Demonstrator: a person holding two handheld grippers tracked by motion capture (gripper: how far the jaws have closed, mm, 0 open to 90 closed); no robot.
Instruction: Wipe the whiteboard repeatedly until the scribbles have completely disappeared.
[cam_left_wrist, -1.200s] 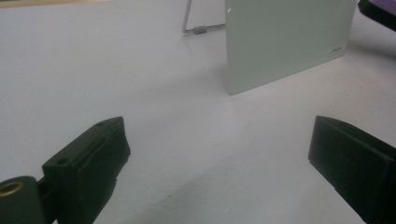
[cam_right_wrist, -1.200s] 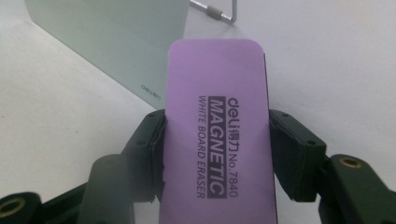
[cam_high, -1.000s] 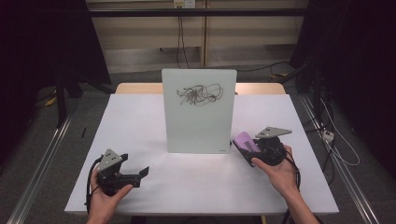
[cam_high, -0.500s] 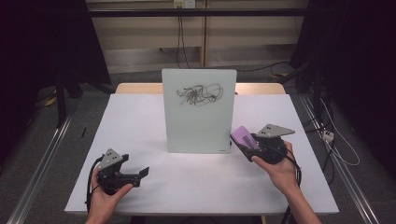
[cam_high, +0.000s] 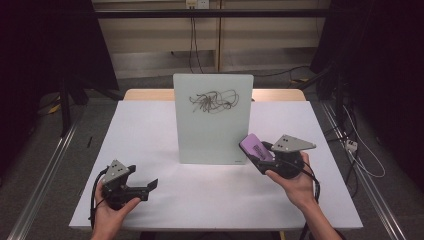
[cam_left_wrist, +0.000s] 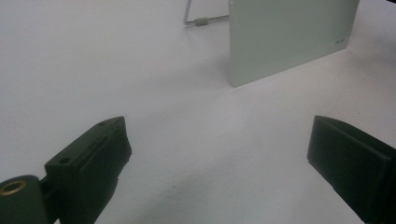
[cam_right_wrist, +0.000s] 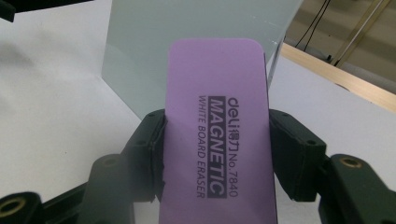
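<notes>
The right gripper (cam_high: 260, 159) clamps a purple eraser (cam_right_wrist: 217, 140) beside the whiteboard (cam_high: 212, 120); the left gripper (cam_left_wrist: 219, 158) gapes empty near the tabletop's (cam_high: 150, 125) front edge.

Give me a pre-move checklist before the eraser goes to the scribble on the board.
1. Eraser gripped: ok. The right tongs are shut on the purple eraser, one jaw on each long side.
2. Eraser off the board: ok. In the high view it sits beside the whiteboard's lower right corner, short of the scribble.
3. Board upright: ok. It stands on the table; a wire stand shows behind it.
4. Left tongs free: ok. Jaws wide apart, nothing between them.
5. Felt side facing the board: cannot tell; the printed side shows.
6. Board steadied against pushing: not ok; nothing holds it.
</notes>
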